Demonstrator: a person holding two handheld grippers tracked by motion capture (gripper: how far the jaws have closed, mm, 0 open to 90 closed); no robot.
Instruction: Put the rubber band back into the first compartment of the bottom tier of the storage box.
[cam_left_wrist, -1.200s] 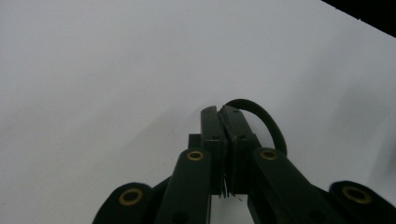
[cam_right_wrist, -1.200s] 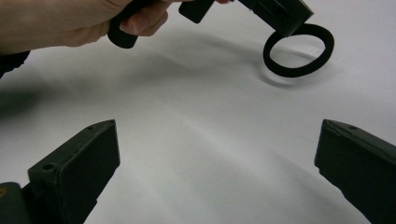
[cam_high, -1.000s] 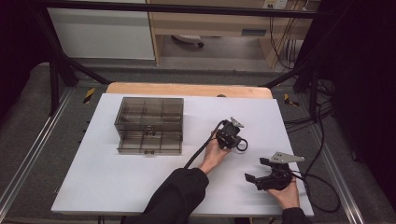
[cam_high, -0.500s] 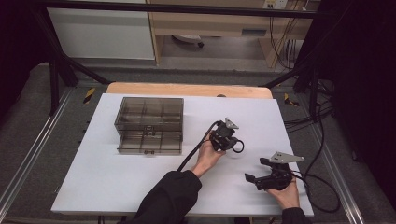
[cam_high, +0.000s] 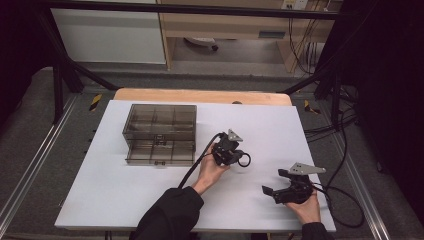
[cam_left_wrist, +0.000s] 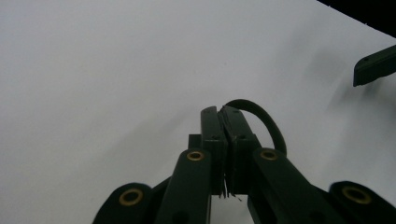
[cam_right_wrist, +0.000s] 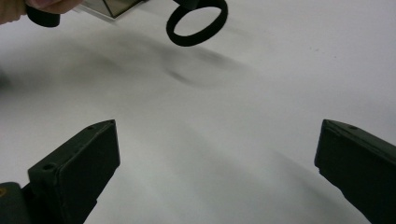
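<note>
The white surface (cam_high: 150, 200) sat on a wooden top inside a dark metal frame, with grey floor and cables around it. A smoky plastic drawer box (cam_high: 160, 132) stood at its rear left. The left gripper (cam_high: 235, 156), mid-surface, had its fingers clenched on a black ring (cam_high: 244, 160). The left gripper view showed the pinch closely; the right gripper view showed the ring (cam_right_wrist: 197, 22) hanging clear above the surface. The right gripper (cam_high: 280, 187) had its fingers released wide, grasping nothing.

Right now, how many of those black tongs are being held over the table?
2. The left tongs are near the table's middle, shut on a black ring, right of the smoky drawer box. The right tongs rest open near the front right corner.
</note>
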